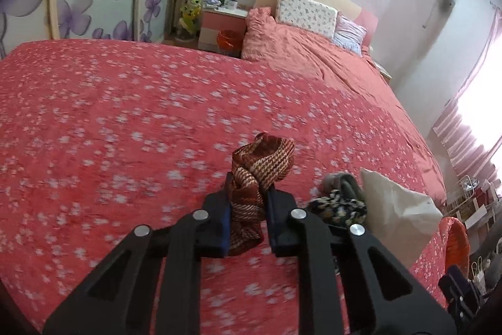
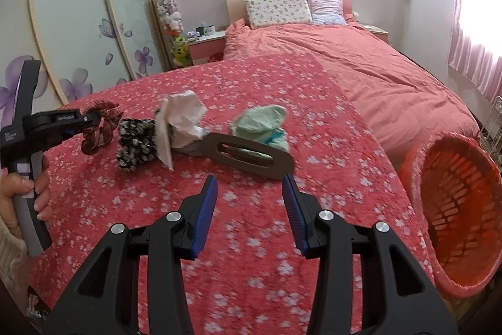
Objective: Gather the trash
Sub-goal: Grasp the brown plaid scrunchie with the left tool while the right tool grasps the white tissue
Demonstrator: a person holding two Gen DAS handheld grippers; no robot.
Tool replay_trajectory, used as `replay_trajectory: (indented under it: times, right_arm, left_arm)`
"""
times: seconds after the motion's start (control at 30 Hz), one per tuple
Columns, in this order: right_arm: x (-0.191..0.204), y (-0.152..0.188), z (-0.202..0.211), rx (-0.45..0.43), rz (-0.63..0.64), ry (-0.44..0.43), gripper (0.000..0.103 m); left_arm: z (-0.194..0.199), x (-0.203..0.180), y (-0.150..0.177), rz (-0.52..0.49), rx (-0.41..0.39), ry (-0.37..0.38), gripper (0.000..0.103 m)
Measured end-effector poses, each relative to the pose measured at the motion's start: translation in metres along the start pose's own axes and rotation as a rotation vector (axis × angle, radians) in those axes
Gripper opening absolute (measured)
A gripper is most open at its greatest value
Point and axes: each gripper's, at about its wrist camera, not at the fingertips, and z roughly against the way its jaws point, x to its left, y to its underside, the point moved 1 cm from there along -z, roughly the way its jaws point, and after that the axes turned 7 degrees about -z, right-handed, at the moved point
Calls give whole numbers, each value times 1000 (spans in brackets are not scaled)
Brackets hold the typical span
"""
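My left gripper [image 1: 249, 193] is shut on a red-and-cream striped fabric scrunchie [image 1: 263, 156] and holds it just above the red flowered bedspread [image 1: 109, 115]. The right wrist view shows that same gripper [image 2: 84, 120] at the far left, with the scrunchie [image 2: 100, 127] hanging from its tips. Beside it on the bed lie a black-and-white fuzzy item [image 2: 136, 143], crumpled white paper [image 2: 182, 121], a mint green cloth [image 2: 263, 124] and a flat grey oval piece with a slot [image 2: 248, 156]. My right gripper [image 2: 249, 193] stands open above the bedspread, short of the grey piece, with nothing between its fingers.
An orange mesh basket [image 2: 455, 209] with a pink rim leans at the bed's right edge. A person's hand [image 2: 18, 193] grips the left tool's handle. Pillows [image 2: 276, 8] and a pink duvet lie at the far end. A nightstand [image 2: 204, 46] and wardrobe doors stand to the left.
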Motion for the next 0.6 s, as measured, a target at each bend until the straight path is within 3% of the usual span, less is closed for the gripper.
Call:
replay_trajectory:
  times: [0.3,0.53,0.6]
  right_arm:
    - [45,-18,-18,-20,22,-85,44]
    - [65,-32,-42,-16,15,-80,44]
    - [67,-33,-49,2,12,-80,35]
  left_arm:
    - [34,43,14,19,-28,-42,18]
    - [46,60,28,33,-26,-28,18]
    - [47,62,30,34,-24,-23,18]
